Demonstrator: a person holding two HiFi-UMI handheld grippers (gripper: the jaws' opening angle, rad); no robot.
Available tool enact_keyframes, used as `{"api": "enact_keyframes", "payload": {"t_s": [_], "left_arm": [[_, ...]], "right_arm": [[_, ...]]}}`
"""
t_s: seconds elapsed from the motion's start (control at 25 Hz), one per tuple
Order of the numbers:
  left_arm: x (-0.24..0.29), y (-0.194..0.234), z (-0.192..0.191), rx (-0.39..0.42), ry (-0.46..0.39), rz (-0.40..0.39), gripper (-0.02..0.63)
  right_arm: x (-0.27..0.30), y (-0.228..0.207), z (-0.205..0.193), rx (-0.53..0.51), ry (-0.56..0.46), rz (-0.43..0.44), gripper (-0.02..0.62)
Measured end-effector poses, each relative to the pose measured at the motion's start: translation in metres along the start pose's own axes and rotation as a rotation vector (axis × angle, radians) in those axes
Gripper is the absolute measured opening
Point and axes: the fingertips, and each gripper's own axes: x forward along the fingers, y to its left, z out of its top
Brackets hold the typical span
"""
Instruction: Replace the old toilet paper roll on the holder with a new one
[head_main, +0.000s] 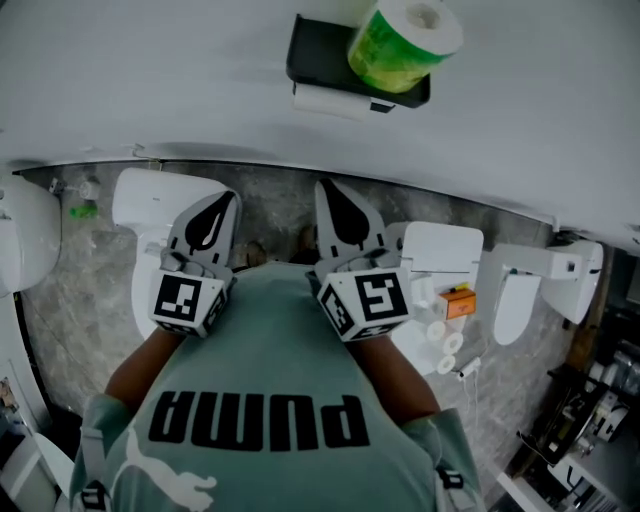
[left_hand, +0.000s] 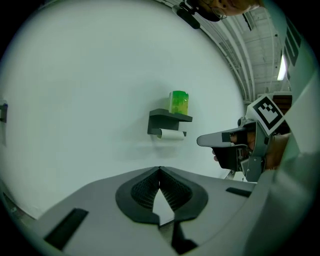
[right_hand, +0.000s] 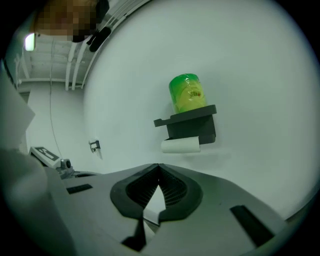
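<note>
Tongs first: left tongs (left_hand: 159, 170) and right tongs (right_hand: 159, 166) are both pinched tip to tip with nothing in them, so they need to spread before anything gets grabbed. Dead ahead of both pairs and a bit above the tips, well apart from them, sits the dark holder (right_hand: 192, 125) on the wall (right_hand: 250, 75). The new roll (right_hand: 187, 93), in a green wrapper, stands upright on the holder's top shelf, and the old roll (right_hand: 180, 145) hangs right under it, looking pretty thin. My guess is the new one is light and squishy, and that wrapper could be slick, so I'd take it across the middle of its sides with a gentle squeeze. The old one probably crushes easily, so I'd hold it near one end.
</note>
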Motion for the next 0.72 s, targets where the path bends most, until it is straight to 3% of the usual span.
{"api": "enact_keyframes", "payload": {"t_s": [0.12,0.28,0.52,0.72], "left_arm": [[0.004,-0.003,0.0,0.005,0.043,0.035,0.003],[0.019,-0.013,0.011,0.023,-0.01,0.047,0.003],[0.042,-0.026,0.016,0.06,0.022,0.078,0.003],[0.064,-0.041,0.023,0.055,0.043,0.107,0.003]], "right_arm": [[0.005,-0.009,0.003,0.115,-0.025,0.071,0.005],[0.008,-0.024,0.006,0.236,-0.051,0.141,0.005],[0.014,-0.048,0.006,0.314,-0.049,0.207,0.005],[0.014,-0.056,0.011,0.373,-0.058,0.359,0.006]]}}
